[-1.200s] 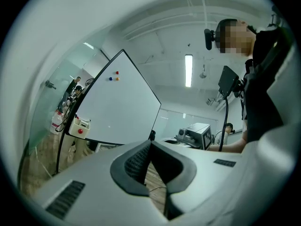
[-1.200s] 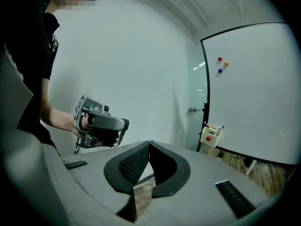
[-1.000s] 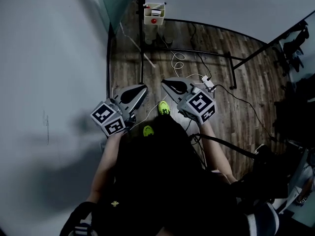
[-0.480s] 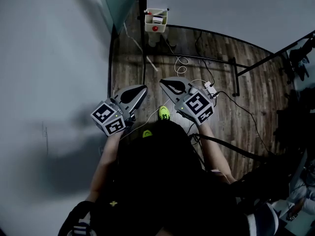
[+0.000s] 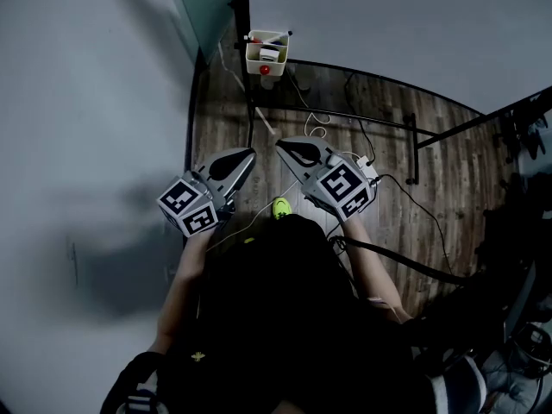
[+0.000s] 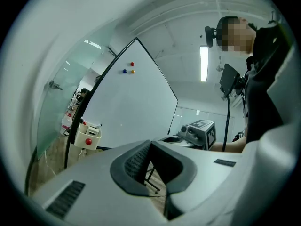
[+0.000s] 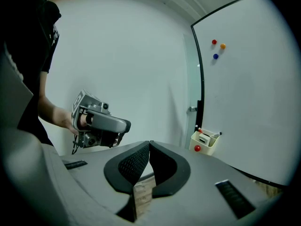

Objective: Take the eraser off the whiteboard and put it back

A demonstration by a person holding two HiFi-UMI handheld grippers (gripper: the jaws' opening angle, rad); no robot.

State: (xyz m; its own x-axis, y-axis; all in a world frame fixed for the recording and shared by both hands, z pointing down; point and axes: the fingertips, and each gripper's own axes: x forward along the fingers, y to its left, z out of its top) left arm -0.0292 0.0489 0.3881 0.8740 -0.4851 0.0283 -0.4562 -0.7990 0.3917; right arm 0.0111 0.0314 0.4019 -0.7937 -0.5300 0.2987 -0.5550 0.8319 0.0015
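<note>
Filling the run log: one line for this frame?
stage: pre-grasp | left gripper: shut, empty | right gripper: shut, empty | holder: on whiteboard, untouched

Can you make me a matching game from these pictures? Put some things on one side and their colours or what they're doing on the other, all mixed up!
Things:
1. little box
2. floor
3. shoe
4. right gripper

Match with:
A. bright yellow-green
B. jaws shut, nothing between them
C. cream with a red dot
D. brown wood planks

Pairs: 1-C, 2-D, 3-A, 4-B
</note>
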